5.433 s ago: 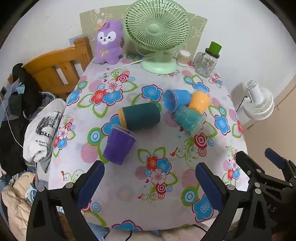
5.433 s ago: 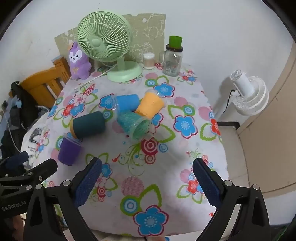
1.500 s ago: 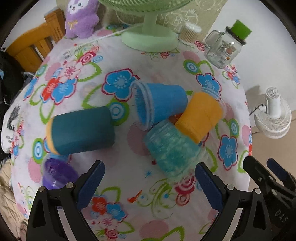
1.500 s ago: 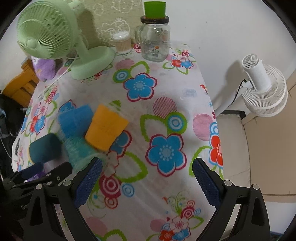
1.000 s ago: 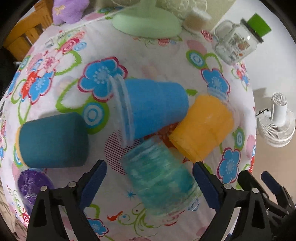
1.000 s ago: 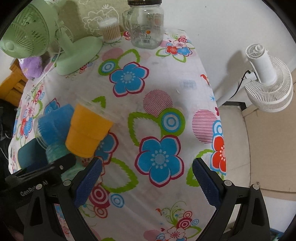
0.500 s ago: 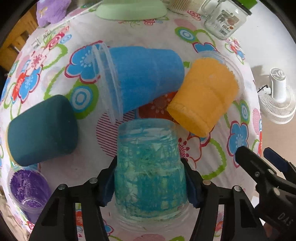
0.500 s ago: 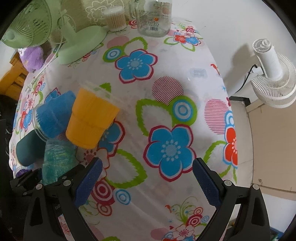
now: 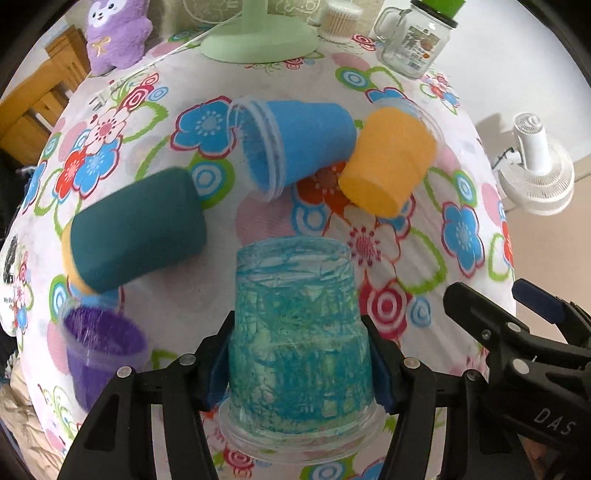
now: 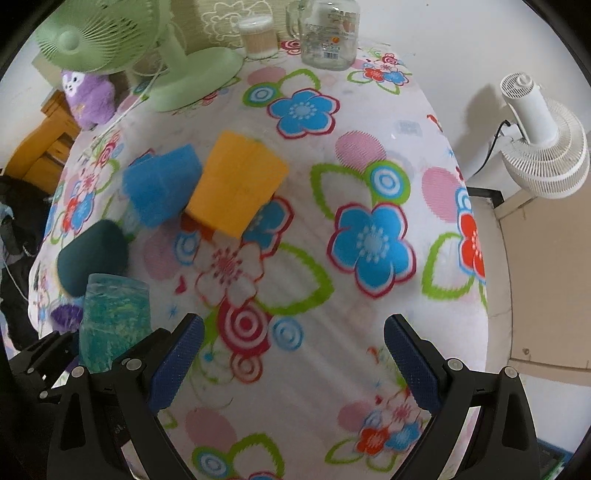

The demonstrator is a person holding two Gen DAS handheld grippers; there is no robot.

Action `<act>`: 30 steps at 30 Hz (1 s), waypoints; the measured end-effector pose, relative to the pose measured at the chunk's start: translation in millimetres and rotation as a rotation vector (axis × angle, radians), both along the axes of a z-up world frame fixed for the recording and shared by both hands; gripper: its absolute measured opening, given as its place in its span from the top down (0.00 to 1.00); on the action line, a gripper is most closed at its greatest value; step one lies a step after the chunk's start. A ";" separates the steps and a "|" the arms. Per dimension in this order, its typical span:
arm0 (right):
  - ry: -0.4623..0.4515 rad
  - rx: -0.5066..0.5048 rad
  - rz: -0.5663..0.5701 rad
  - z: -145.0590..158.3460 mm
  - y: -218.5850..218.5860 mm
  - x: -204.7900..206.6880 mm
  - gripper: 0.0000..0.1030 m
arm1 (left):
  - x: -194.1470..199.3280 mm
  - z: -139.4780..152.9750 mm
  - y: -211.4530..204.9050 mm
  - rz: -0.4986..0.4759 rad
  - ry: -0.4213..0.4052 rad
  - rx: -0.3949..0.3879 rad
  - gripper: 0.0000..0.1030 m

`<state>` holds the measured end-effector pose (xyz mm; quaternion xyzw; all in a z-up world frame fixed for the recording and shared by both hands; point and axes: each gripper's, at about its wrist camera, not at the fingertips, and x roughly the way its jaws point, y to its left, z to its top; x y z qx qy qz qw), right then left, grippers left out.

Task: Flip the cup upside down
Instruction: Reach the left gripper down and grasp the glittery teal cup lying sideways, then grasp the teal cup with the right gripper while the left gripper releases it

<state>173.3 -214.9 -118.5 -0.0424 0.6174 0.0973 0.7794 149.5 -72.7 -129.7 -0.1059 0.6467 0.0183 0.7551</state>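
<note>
My left gripper (image 9: 299, 354) is shut on a teal clear-plastic cup (image 9: 295, 332), held with its base away from me and its rim toward the camera, off the cloth. The same cup shows at the left of the right wrist view (image 10: 110, 321). A blue cup (image 9: 295, 144), an orange cup (image 9: 388, 166) and a dark teal cup (image 9: 136, 236) lie on their sides on the floral tablecloth (image 9: 424, 258). A purple cup (image 9: 103, 350) stands upright at the left. My right gripper (image 10: 291, 362) is open and empty above the cloth, right of the left one.
A green desk fan (image 10: 173, 70), a purple plush toy (image 9: 118, 33), a glass jar (image 9: 413, 37) and a cotton-swab tub (image 10: 258, 37) stand at the table's far end. A white floor fan (image 10: 543, 147) stands past the right edge. A wooden chair (image 9: 37, 107) is at the left.
My left gripper closed in on the teal cup, shut on it and lifted it away from the blue and orange cups. My right gripper stayed open and drifted closer to the table.
</note>
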 end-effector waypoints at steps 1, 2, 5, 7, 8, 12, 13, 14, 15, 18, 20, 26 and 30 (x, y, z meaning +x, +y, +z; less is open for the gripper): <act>0.000 -0.001 0.002 0.4 0.8 -4.5 0.04 | -2.0 -1.9 -2.1 -0.003 -0.002 0.001 0.38; 0.000 -0.003 0.004 0.8 1.7 -11.4 0.04 | -7.8 -1.5 -2.4 -0.007 -0.004 0.002 0.38; 0.008 -0.009 0.004 0.3 1.9 -26.2 0.04 | -27.4 -2.2 -1.3 -0.014 0.000 -0.002 0.38; 0.016 -0.011 0.004 -1.6 1.3 -36.5 0.04 | -38.1 -3.7 -2.2 -0.018 0.005 -0.006 0.38; 0.019 -0.012 0.005 -2.5 1.4 -39.6 0.04 | -44.4 -3.7 -1.9 -0.019 0.005 -0.007 0.38; 0.038 -0.016 0.015 -8.4 0.6 -55.1 0.04 | -65.7 -7.2 -3.0 -0.031 0.010 -0.012 0.38; 0.042 -0.016 0.017 -9.8 0.1 -58.8 0.04 | -68.7 -8.6 -4.2 -0.033 0.011 -0.015 0.38; 0.046 -0.016 0.018 -11.4 -0.3 -62.2 0.04 | -72.4 -10.2 -5.3 -0.035 0.010 -0.019 0.38; 0.050 -0.016 0.018 -13.2 -0.9 -65.4 0.04 | -75.8 -11.9 -6.7 -0.037 0.010 -0.021 0.38; 0.066 -0.015 0.013 -19.4 -4.4 -75.0 0.04 | -87.2 -14.4 -9.0 -0.043 0.007 -0.026 0.38; 0.076 -0.018 0.012 -22.9 -6.0 -79.3 0.04 | -92.6 -16.6 -10.6 -0.047 0.006 -0.028 0.38; 0.082 -0.032 0.019 -27.9 -9.9 -87.2 0.04 | -102.1 -26.1 -10.1 -0.046 0.013 -0.021 0.38; 0.080 -0.037 0.021 -29.8 -9.0 -90.2 0.04 | -102.8 -29.9 -9.9 -0.047 0.008 -0.022 0.37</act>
